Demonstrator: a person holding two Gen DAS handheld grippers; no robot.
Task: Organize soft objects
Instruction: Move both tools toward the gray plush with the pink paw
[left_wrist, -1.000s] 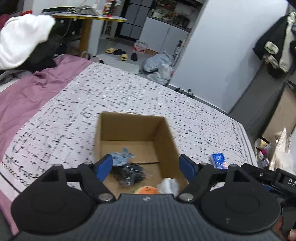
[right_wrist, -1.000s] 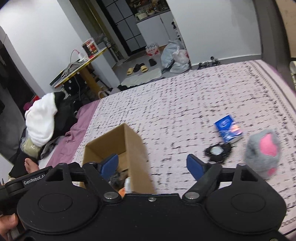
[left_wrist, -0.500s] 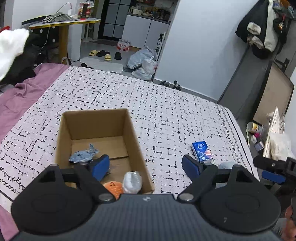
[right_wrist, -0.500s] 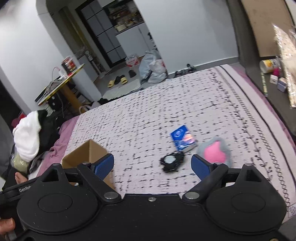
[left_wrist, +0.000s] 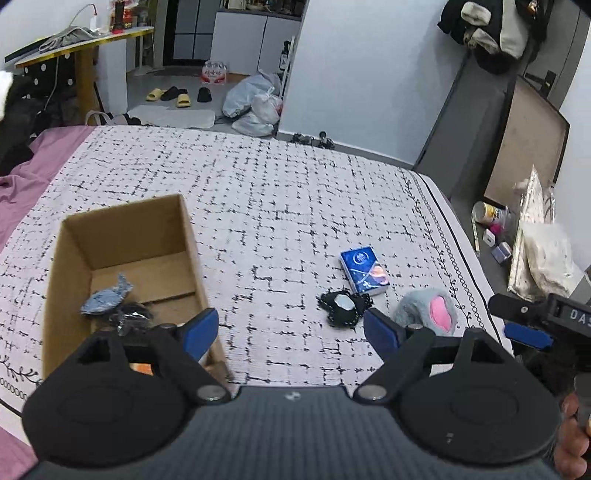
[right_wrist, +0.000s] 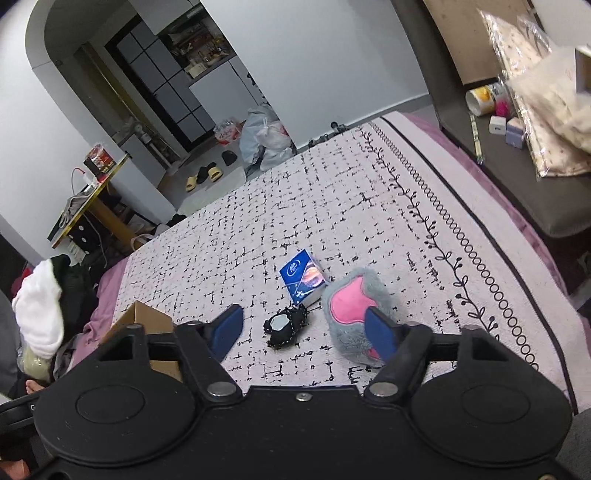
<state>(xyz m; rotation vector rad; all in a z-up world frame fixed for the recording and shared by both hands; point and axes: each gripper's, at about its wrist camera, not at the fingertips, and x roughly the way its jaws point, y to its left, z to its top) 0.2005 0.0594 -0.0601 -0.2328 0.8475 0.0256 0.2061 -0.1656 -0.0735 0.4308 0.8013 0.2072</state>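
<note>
An open cardboard box (left_wrist: 118, 236) stands on the bed at the left and holds a blue fish toy (left_wrist: 107, 295) and a dark bundle (left_wrist: 129, 317). On the cover lie a blue tissue pack (left_wrist: 364, 271), a black frilly item (left_wrist: 343, 306) and a grey plush with a pink patch (left_wrist: 430, 312). My left gripper (left_wrist: 291, 332) is open and empty above the cover, right of the box. My right gripper (right_wrist: 303, 328) is open and empty above the black item (right_wrist: 286, 325), beside the plush (right_wrist: 354, 310) and the tissue pack (right_wrist: 303, 278). The box corner (right_wrist: 140, 319) shows at the left.
The patterned bed cover (left_wrist: 280, 192) ends at a purple sheet (left_wrist: 33, 162) on the left. A dark bedside ledge (right_wrist: 517, 162) with small items and a plastic bag (right_wrist: 546, 96) runs along the right. Slippers and bags lie on the floor beyond the bed.
Both grippers have swung right, away from the box toward the tissue pack, black item and plush. Both stay open and empty.
</note>
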